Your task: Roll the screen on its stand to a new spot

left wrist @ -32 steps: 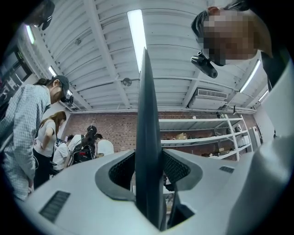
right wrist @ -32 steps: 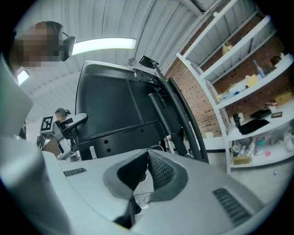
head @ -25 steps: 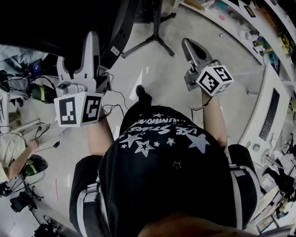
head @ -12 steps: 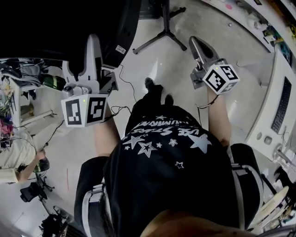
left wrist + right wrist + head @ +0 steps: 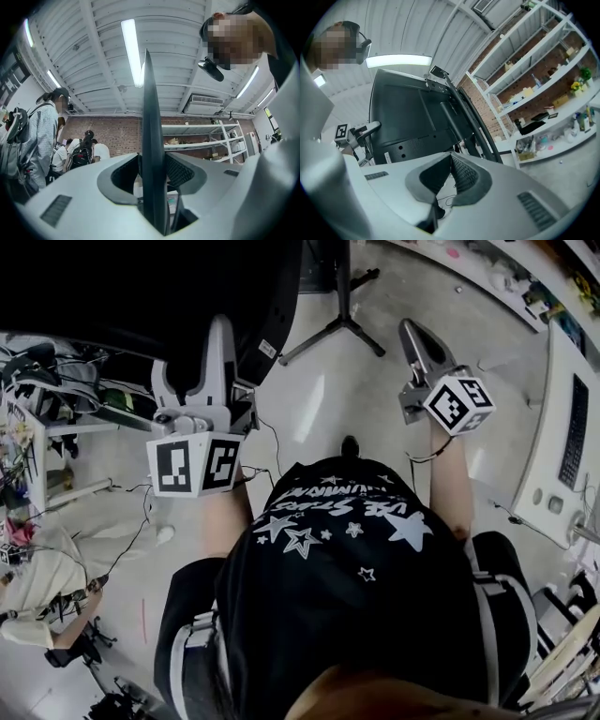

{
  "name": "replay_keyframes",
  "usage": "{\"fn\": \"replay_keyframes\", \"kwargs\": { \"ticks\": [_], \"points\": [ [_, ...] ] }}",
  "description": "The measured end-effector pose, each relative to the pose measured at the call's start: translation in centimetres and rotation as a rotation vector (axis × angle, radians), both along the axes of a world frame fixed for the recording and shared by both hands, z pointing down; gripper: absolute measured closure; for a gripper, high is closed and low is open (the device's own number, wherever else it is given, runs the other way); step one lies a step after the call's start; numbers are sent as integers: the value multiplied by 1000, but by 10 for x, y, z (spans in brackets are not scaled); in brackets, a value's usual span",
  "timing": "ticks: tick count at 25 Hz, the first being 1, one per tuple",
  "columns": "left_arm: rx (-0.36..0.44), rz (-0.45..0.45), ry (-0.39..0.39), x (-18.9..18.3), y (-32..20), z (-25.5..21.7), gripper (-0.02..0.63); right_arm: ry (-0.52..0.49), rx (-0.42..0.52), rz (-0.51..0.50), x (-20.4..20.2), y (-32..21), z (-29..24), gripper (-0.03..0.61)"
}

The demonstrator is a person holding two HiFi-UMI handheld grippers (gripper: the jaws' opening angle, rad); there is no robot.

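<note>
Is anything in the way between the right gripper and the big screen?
Nothing visible: only open air lies between the right gripper and the back of the screen. The left gripper clamps its edge.

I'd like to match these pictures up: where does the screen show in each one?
Head view: the screen is the black mass at top left.
Left gripper view: its thin edge stands upright at centre, clamped between the jaws.
Right gripper view: its dark back fills centre-left.
Shared landmark: the left gripper on the screen's edge, seen small at far left in the right gripper view.
</note>
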State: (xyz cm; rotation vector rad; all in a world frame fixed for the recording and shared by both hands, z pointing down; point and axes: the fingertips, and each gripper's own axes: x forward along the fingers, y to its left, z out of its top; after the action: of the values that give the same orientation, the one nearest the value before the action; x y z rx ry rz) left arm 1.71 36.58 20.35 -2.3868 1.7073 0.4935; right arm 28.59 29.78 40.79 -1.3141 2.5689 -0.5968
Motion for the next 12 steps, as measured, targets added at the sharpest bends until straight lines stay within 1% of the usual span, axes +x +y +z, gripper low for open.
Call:
{"fn": "replay_keyframes", "kwargs": {
  "ticks": [6,12],
  "points": [
    [0,66,-6,2,23,0,413,4,11,14,-26,32,-6,571],
    [12,140,9,-1,50,2,411,31,-29,54,-47,75,0,571]
  ]
}}
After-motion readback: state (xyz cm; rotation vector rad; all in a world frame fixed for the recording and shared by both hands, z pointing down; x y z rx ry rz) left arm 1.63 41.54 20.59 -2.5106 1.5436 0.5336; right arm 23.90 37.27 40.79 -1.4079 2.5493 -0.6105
